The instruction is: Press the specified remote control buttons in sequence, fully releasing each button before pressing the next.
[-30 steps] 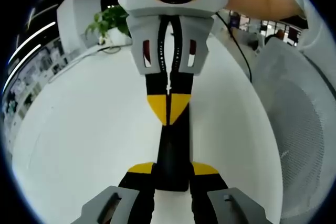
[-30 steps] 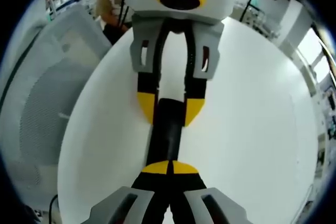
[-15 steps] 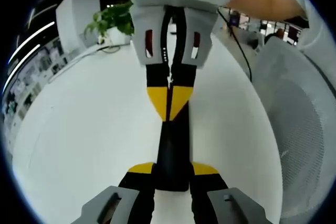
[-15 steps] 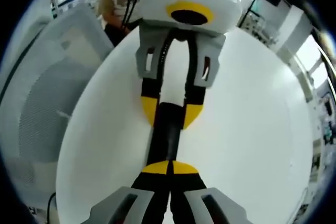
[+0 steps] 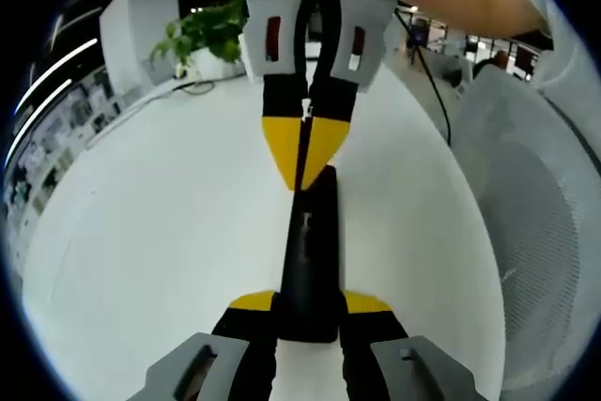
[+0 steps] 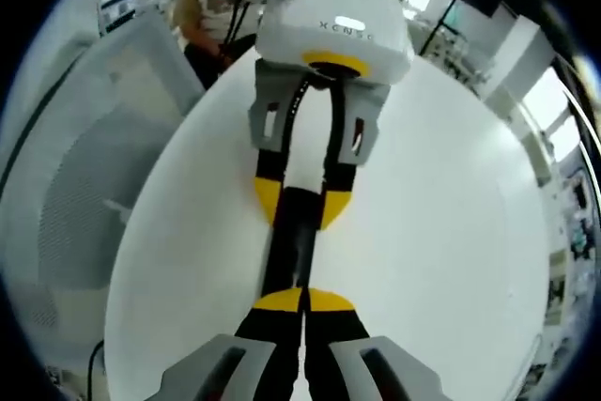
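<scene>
While left gripper (image 5: 308, 312) pinches remote (image 5: 310, 251), right gripper (image 6: 303, 300), jaws together, seemingly touches it.

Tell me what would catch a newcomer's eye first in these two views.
A black remote lies lengthwise on the white table, its near end clamped in the left gripper. The right gripper, jaws shut, touches its yellow tips to the remote's far end. Behind them stands a green plant.

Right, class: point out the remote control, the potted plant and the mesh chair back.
remote control (image 5: 308, 251), left gripper view, middle of its black body
potted plant (image 5: 202, 37), left gripper view, its leaves
mesh chair back (image 6: 75, 204), right gripper view, grey mesh
</scene>
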{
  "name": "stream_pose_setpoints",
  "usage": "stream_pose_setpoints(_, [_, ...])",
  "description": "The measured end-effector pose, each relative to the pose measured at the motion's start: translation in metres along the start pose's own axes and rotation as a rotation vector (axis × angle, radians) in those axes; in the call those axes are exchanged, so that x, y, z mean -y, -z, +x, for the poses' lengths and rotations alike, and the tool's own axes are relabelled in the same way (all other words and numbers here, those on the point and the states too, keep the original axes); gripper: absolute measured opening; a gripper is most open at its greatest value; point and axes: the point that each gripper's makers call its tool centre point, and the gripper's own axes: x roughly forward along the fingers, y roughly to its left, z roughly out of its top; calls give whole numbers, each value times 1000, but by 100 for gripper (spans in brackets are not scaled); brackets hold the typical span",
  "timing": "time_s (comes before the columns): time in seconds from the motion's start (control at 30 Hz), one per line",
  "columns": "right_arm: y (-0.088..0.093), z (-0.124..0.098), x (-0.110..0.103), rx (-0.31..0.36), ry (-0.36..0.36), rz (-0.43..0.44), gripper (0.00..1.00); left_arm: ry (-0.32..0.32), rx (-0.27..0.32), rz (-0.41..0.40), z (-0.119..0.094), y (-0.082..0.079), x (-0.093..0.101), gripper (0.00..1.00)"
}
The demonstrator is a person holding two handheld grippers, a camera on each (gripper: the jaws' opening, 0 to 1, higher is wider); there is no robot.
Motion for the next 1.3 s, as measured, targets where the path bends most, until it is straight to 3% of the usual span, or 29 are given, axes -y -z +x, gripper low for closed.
stream_pose_setpoints(0.3, [-3,-1,-3,1,-7,-10,0,0,1,0,0,0,1,24])
stream_pose_setpoints(1.3, [0,26,-13,-7,-72,-16,0,-4,13,-4,0,1,0,24])
